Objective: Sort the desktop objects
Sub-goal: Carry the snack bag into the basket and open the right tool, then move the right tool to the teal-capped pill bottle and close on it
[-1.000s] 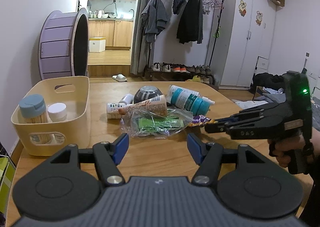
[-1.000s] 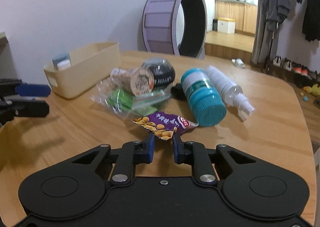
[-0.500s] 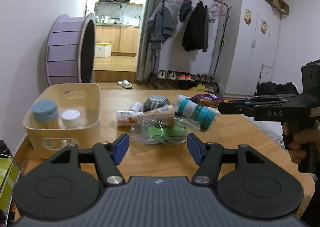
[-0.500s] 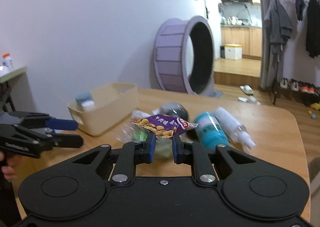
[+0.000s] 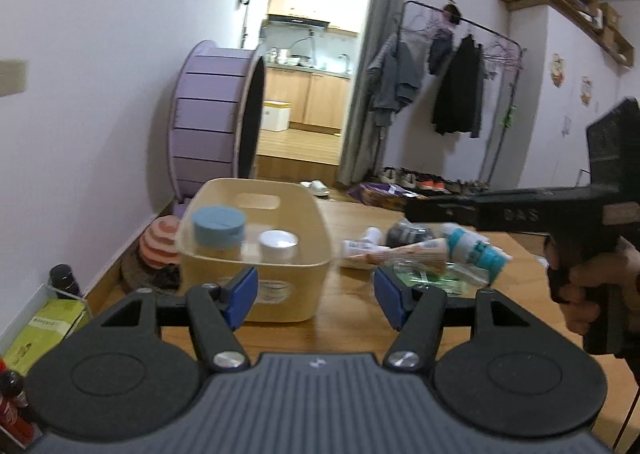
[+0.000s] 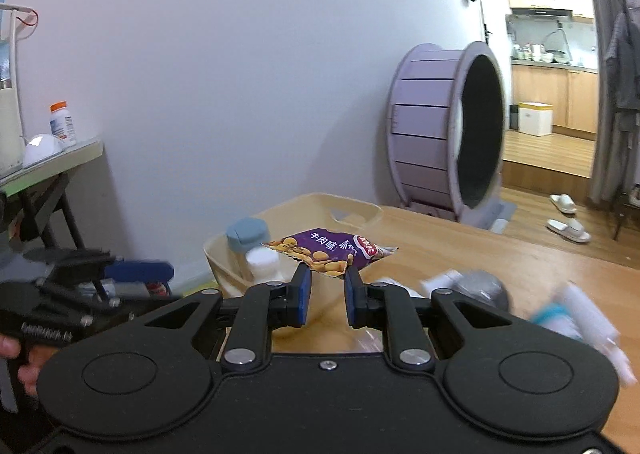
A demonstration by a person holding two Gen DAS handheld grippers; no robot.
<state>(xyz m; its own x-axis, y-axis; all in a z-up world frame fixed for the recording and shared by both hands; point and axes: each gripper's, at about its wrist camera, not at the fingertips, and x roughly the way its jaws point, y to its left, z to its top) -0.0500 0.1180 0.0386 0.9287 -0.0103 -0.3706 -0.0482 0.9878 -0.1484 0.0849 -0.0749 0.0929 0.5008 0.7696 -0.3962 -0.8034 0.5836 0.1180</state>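
In the left wrist view, we see our left gripper with its blue pads spread wide and nothing between them, hovering above the near edge of the wooden table. Just beyond it stands the cream bin, holding a jar with a blue lid on the left and a smaller white-capped jar to its right. Right of the bin lies a loose pile: a tube, a teal-capped bottle and a clear bag with green contents, all blurred. The right gripper reaches in from the right, raised above that pile, with a hand on its handle. At its tip, the purple snack packet is held clear of the table.

In the right wrist view, the right gripper is clenched on the near edge of the purple snack packet, which hangs in the air over the near right part of the cream bin. The blue-lidded jar and white-capped jar sit inside, left of the packet. The left gripper shows at the left, its fingers parted. Blurred bottles lie on the table to the right.
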